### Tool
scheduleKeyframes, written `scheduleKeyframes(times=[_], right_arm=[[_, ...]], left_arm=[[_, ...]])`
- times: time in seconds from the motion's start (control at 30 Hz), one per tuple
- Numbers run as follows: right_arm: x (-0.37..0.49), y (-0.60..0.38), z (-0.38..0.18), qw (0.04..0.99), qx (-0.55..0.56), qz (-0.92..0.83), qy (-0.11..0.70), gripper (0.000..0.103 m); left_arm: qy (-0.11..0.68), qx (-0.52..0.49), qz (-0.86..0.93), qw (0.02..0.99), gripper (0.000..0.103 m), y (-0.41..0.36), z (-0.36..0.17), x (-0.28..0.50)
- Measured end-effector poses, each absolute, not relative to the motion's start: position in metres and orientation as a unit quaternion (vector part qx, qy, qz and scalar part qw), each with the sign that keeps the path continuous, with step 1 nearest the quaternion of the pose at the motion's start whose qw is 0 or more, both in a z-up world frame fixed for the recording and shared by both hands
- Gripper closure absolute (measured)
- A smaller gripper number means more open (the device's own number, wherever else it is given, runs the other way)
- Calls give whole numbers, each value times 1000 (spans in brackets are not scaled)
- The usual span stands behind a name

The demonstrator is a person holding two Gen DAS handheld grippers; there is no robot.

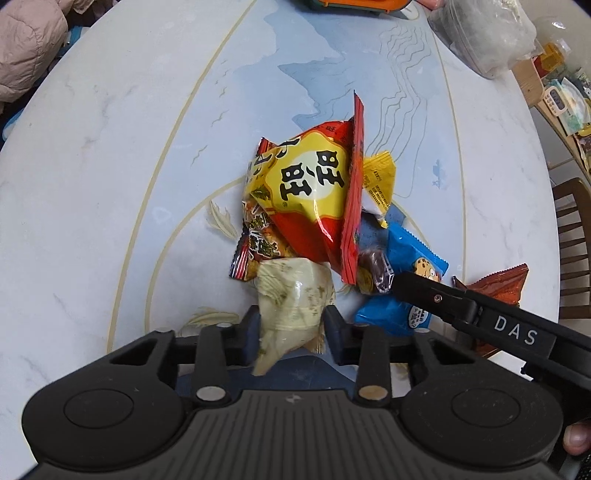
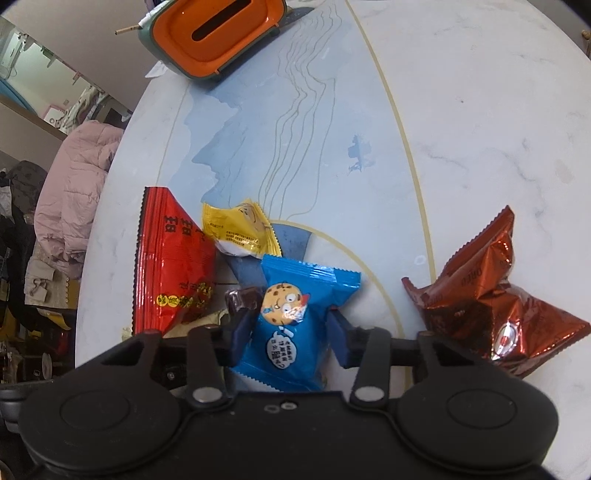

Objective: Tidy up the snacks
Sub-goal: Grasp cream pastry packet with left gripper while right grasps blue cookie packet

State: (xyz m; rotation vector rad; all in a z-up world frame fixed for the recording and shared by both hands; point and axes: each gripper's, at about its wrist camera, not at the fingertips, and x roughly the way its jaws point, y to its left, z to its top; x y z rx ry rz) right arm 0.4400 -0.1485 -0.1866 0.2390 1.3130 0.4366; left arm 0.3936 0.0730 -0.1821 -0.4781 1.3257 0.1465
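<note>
A pile of snack packets lies on the round marble table [image 1: 110, 155]. My left gripper [image 1: 293, 328] is shut on a pale cream packet [image 1: 291, 299], just in front of a large red and yellow bag [image 1: 314, 199]. My right gripper [image 2: 291, 332] is shut on a blue cookie packet [image 2: 291, 317], which also shows in the left wrist view [image 1: 406, 266]. The red bag [image 2: 170, 266], a yellow packet [image 2: 240, 232] and a small dark brown candy [image 2: 242, 299] lie to the left of the blue packet. A copper-brown foil bag [image 2: 487, 295] lies to its right.
An orange and green tissue box [image 2: 218, 33] stands at the far side of the table. A clear bag of white stuff [image 1: 484, 33] lies at the far right. A wooden chair [image 1: 572, 243] stands past the right edge. A pink jacket [image 2: 74, 192] lies beyond the left edge.
</note>
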Motion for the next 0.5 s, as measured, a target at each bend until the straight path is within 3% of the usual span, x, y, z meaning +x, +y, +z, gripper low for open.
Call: scheduleKeyframes(times=[0.13,0.5], right_arm=[[434,-149,-185,768,104,199,600,68],[409,-152,-161,777,101,215,582,74]], left_arm=[[605,-223,70,761,75,73,-179,388],[589,-230,67,772,76,77,-154,360]])
